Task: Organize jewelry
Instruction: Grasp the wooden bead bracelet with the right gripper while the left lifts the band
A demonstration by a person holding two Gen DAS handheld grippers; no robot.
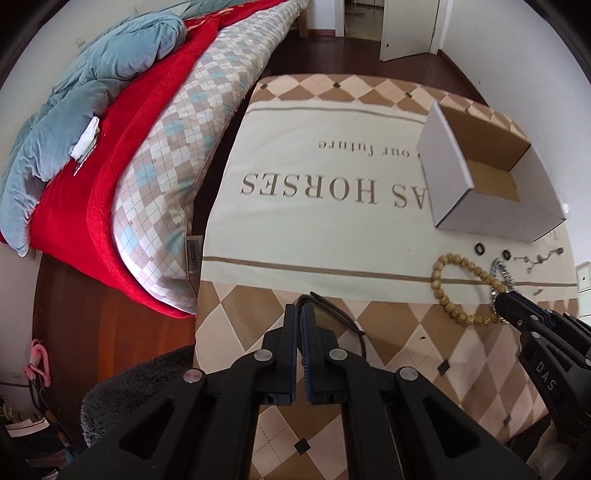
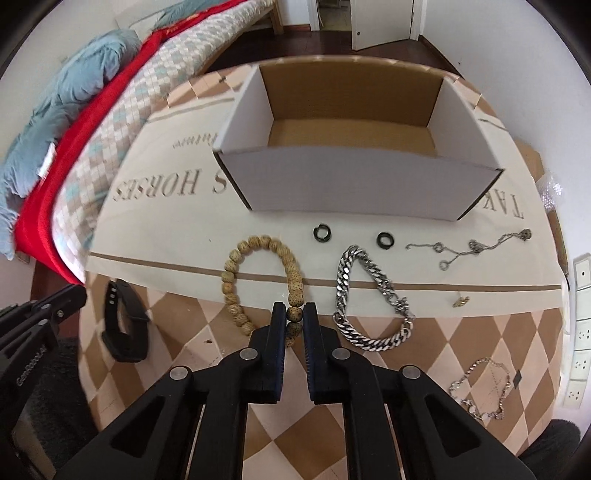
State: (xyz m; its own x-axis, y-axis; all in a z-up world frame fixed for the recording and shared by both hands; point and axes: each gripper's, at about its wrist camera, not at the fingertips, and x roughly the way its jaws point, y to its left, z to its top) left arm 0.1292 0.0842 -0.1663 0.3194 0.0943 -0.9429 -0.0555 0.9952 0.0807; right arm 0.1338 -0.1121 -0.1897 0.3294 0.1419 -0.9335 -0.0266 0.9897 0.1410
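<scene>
Patterned cloth covers the table. Open cardboard box sits at its far side. Black watch band lies nearest the left gripper, fingers pressed onto its strap. Right gripper pinches one bead of the wooden bead bracelet, beside the steel chain. Two black rings lie before the box.

Bedroom, daylight. White walls; dark reddish wood floor. Bed along the left side, with checked cover, red blanket and blue-grey quilt heaped on it. White door ajar at the far end. White wall sockets at right.
</scene>
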